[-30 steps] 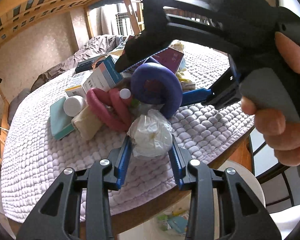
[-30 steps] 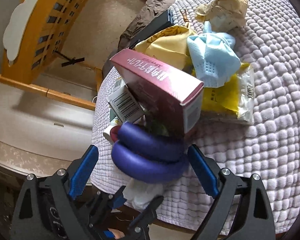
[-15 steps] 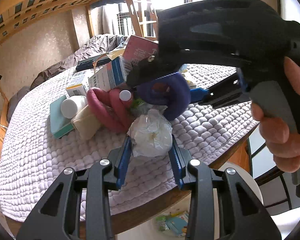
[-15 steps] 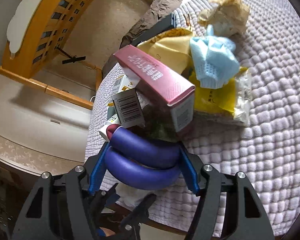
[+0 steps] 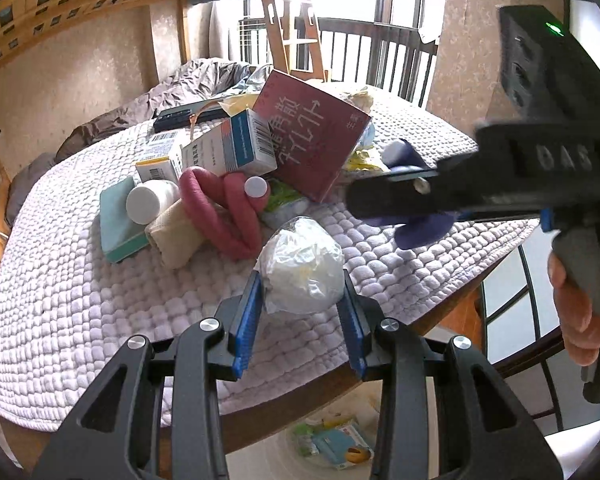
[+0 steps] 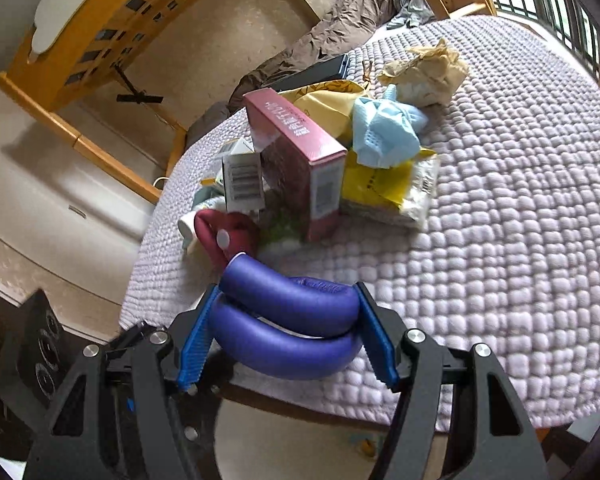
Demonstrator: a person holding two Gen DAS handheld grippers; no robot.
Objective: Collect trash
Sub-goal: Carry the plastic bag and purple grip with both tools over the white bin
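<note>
At the near edge of the quilted lilac cover (image 5: 79,312), my left gripper (image 5: 302,304) is clamped on a crumpled white plastic-wrapped wad (image 5: 302,270), both blue pads pressed against its sides. I see the wad just above the cover near the table's wooden rim.

My right gripper (image 6: 287,332) has its pads squeezing a coiled purple foam tube (image 6: 287,320), one pad on each end of the doubled loop. From the left wrist view that tool crosses the right side of the frame, with a hand (image 5: 580,304) wrapped around its grey trigger and the purple tube only partly visible behind the black body.

Beyond both grippers lies the heap of trash. A maroon carton (image 5: 314,140) leans tilted against a white-and-blue medicine box (image 5: 227,148). A dark pink foam tube (image 5: 223,216) curls beside a white bottle (image 5: 147,202) lying on its side, with a teal flat box (image 5: 117,220) and a beige roll (image 5: 175,234) touching them. From the right wrist view I also see a light blue face mask (image 6: 384,136) draped over a yellow packet (image 6: 384,188), and a crumpled tan paper (image 6: 428,72) farther back.

Below the table edge, a white bin (image 5: 336,444) holds a few colourful packets.
</note>
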